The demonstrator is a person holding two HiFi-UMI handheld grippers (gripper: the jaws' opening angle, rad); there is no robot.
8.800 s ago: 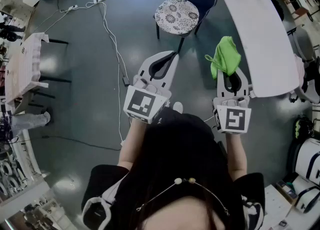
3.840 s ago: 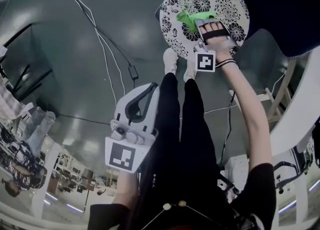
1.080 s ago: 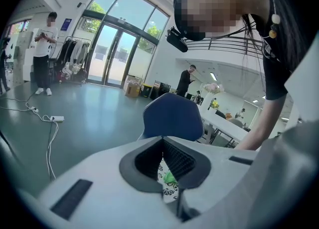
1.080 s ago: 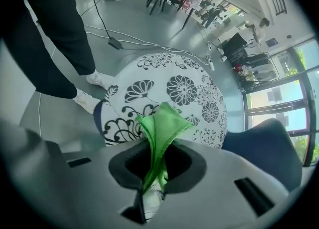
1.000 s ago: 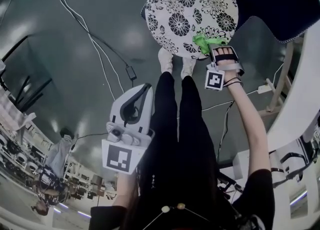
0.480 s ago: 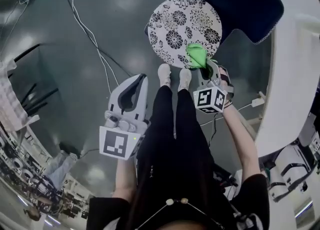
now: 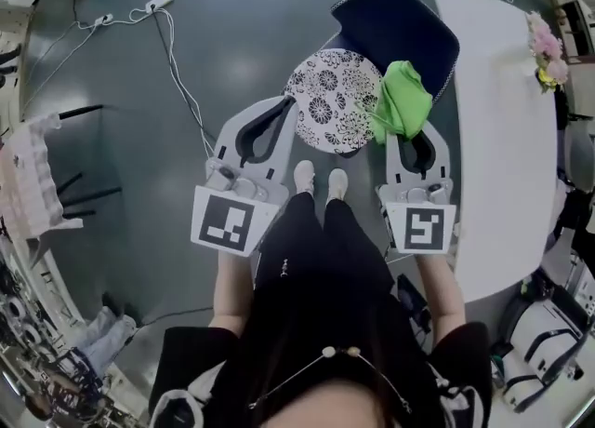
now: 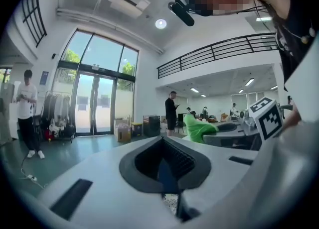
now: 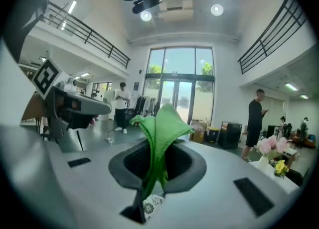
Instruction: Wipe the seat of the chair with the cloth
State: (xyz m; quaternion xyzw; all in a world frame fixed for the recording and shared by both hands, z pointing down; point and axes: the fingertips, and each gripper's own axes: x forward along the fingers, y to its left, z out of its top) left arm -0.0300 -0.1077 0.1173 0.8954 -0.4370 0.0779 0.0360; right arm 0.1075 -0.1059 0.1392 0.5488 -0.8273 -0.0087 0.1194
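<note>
One chair (image 7: pixel 390 31) stands below the person: a round seat (image 7: pixel 330 112) in black-and-white flower print, with a dark blue back. Two grippers are held above it. The left gripper (image 7: pixel 283 102) (image 8: pixel 163 138) has its jaws pressed together on nothing. The right gripper (image 7: pixel 415 136) (image 9: pixel 160 146) pinches the one cloth (image 7: pixel 402 108) (image 9: pixel 160 126), bright green and crumpled. Its folds stand up past the jaw tips, over the seat's right edge in the head view.

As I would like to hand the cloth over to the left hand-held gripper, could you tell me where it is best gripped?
Grip the loose bunched folds of the cloth that stand clear beyond the right hand-held gripper, whose jaws pinch its lower end. The left hand-held gripper, now shut and empty, should probably come in from the left, where nothing blocks those folds.
</note>
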